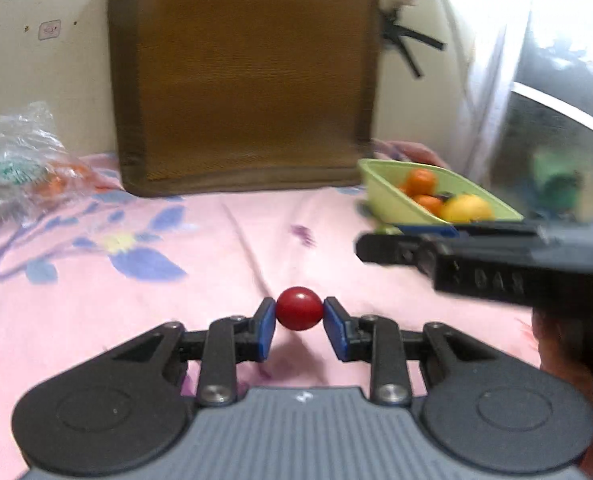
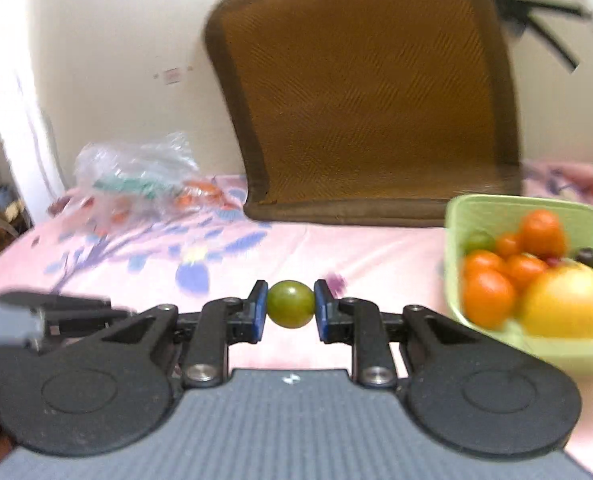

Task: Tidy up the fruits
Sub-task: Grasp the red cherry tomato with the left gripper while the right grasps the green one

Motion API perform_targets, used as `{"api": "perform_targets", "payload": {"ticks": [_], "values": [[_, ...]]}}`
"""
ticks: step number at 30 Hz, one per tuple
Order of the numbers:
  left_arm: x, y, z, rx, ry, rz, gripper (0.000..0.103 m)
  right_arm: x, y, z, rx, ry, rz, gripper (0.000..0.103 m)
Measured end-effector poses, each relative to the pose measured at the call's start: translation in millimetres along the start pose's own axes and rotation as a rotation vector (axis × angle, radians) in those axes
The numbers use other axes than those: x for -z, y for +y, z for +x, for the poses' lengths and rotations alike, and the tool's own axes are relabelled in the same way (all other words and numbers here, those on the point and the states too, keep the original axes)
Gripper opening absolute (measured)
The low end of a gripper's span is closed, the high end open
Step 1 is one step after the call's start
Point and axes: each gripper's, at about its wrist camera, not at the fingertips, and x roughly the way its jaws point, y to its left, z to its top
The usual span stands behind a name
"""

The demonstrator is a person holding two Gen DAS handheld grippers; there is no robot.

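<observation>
Pink flowered bedsheet lies under both tools: the left gripper is clamped on a red fruit, the right gripper on a green fruit, near the green basket of oranges.

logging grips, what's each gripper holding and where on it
Left gripper pinches a small red round fruit across its middle, pads on opposite sides. Right gripper holds a small green round fruit the same way.

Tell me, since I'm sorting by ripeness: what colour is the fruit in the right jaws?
Green fruit, clearest in the right wrist view.
</observation>
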Motion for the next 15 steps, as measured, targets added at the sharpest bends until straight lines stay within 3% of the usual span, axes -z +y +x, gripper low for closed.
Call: {"api": "perform_targets", "payload": {"ticks": [5,10,15], "values": [[21,-41,-16,0.026,-0.013,0.057,0.027,43,-5,-56,0.095,-0.018,-0.05,0.027],[31,-76,-11,0.043,0.018,0.136,0.027,68,-7,-78,0.149,-0.023,-0.073,0.028],[39,-83,1,-0.023,0.038,0.115,0.03,80,-16,-76,0.166,0.022,-0.06,0.031]]}}
